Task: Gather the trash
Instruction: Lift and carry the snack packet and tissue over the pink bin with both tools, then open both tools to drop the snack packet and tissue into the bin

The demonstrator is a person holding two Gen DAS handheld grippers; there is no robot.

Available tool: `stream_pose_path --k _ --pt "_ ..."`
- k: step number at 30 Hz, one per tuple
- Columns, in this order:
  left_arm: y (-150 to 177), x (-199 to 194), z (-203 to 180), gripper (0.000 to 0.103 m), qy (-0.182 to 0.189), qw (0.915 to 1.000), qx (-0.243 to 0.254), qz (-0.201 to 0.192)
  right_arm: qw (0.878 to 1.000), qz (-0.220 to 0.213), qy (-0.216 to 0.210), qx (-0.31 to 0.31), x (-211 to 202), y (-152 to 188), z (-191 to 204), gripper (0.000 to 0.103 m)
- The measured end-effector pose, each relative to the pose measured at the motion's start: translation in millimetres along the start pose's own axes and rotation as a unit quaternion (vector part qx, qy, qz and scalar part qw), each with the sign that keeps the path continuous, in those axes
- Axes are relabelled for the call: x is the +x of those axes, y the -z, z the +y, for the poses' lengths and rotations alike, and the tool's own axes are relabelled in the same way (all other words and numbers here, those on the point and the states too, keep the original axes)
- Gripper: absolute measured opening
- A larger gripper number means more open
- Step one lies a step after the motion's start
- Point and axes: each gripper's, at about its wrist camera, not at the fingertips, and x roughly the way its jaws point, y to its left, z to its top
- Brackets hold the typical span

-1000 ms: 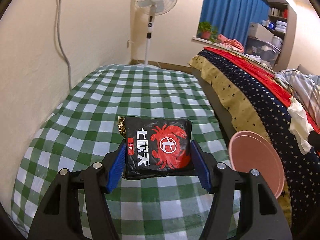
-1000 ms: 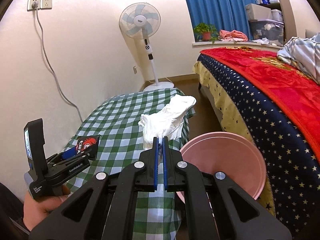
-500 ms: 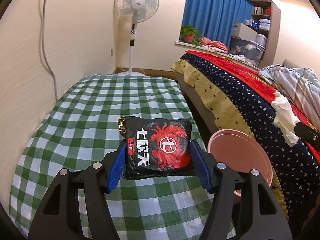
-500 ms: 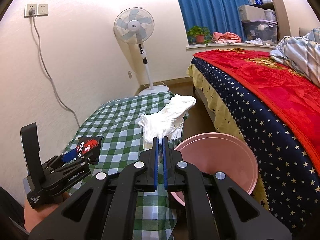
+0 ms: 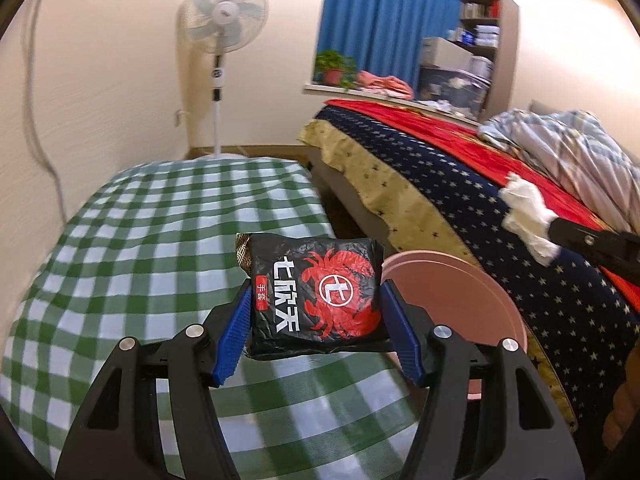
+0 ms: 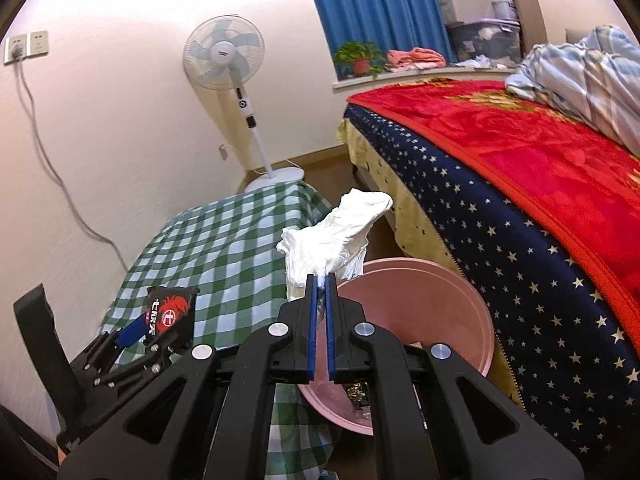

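A black snack wrapper (image 5: pixel 316 296) is clamped between the jaws of the left gripper (image 5: pixel 316 312) above the checked desk (image 5: pixel 160 216). A crumpled white tissue (image 6: pixel 334 240) is pinched in the nearly closed right gripper (image 6: pixel 319 280). Both are being carried to the pink bin (image 6: pixel 420 300); release over its opening is called for next.

A pedestal fan (image 5: pixel 222 28) stands against the wall beyond the green-checked bench (image 5: pixel 160 216). Blue curtain (image 6: pixel 384 4) hangs above a potted plant (image 6: pixel 358 58). The bed (image 6: pixel 520 184) carries a red blanket and striped bedding (image 6: pixel 588 64).
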Motion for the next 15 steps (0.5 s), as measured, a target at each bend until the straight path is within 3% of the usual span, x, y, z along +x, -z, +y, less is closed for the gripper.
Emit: stream_pose_path --k 15 --pt "8.6 48.4 -52.5 0.062 0.063 0.9971 0.037 0.020 0.998 0.015 0.044 0.037 25.8 -6.9 -36.2 0.004"
